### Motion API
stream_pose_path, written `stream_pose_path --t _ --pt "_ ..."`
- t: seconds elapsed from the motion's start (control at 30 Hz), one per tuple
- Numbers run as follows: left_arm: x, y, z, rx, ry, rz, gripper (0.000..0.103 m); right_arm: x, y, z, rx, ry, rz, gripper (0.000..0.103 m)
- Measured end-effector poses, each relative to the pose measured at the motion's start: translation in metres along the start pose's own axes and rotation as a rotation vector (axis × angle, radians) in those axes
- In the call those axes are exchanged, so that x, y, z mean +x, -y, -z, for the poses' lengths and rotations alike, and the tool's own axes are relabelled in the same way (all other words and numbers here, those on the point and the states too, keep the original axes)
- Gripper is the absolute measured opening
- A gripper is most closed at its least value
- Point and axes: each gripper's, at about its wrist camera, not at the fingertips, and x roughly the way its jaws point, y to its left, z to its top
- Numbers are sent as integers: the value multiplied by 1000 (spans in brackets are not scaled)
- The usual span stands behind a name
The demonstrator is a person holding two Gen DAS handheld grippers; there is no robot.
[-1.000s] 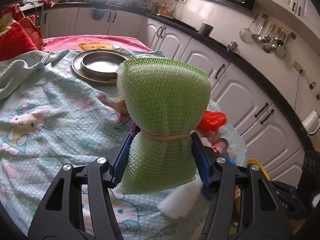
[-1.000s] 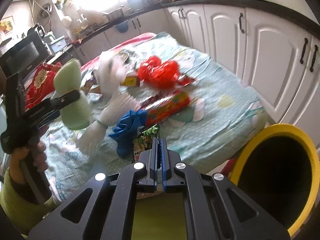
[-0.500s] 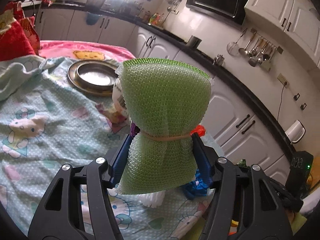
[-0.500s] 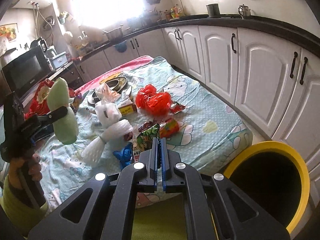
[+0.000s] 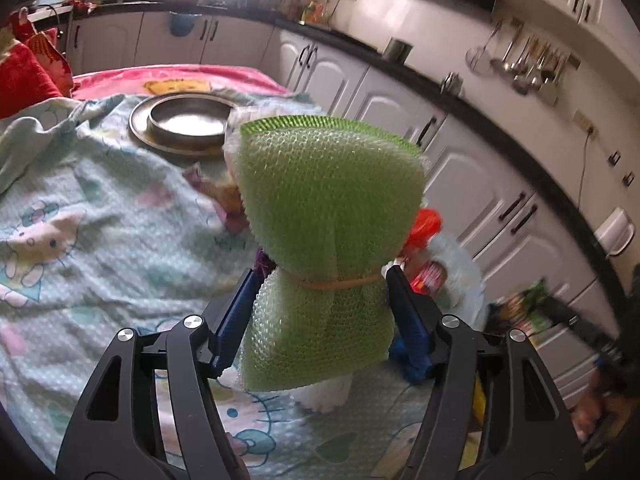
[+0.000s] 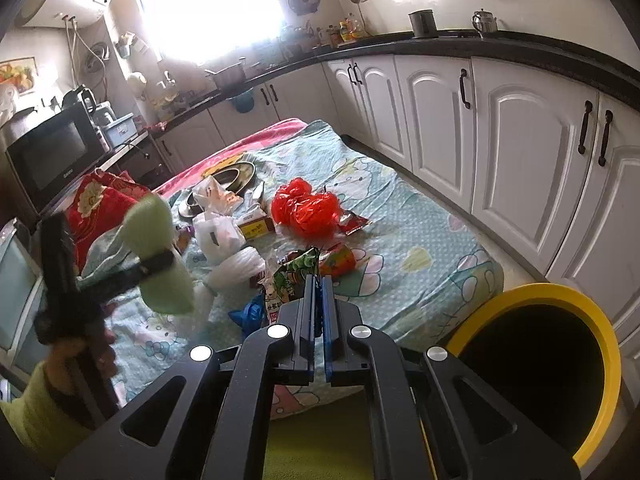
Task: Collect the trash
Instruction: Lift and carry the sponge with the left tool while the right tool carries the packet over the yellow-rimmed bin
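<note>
Left wrist view: the left gripper (image 5: 320, 300) clamps a banded green bubble-wrap bundle (image 5: 328, 216) (lifted, likely binward). The right gripper (image 6: 317, 300) pinches a green printed snack wrapper (image 6: 294, 280); the yellow-rimmed round bin (image 6: 600, 320) sits at four o'clock.

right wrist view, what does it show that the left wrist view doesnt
Only the right wrist view shows the yellow-rimmed bin beside the bed, the microwave, and the right gripper shut on a green snack wrapper. Only the left wrist view shows close up that the left gripper clamps the green foam net at its rubber band. Both show that net, the red plastic bag, the metal plate and the cartoon bedsheet.
</note>
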Motion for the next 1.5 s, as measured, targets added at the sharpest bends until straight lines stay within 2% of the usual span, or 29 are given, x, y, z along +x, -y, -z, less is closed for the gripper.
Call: stream_pose_path --t 0.1,0.2,0.3,0.37,0.4,0.57,0.77,1.0,1.2,1.5 --pt "3 0 5 1 -20 -17 64 -2 2 -1 6 6 -2 3" --pt "-3 -2 7 0 -22 -49 78 -8 5 -3 13 21 -2 3" --pt "-9 -1 8 8 -18 -74 79 -16 10 -3 19 42 1 3" --pt "-12 1 9 23 -23 -80 71 -21 15 -5 25 59 6 3" --pt "-15 4 10 31 -23 -80 62 -25 18 -5 30 68 10 3" --pt "-28 18 12 74 -1 -82 56 -39 36 -8 71 108 29 3" --pt "-39 47 3 117 23 -13 56 -58 57 -7 109 152 58 3" --pt "-36 101 -9 207 43 72 56 -75 77 1 136 177 100 3" --pt "-19 137 -6 238 5 157 56 -84 90 6 141 190 135 3" --pt "12 188 17 323 -72 249 56 -96 116 20 157 191 211 3"
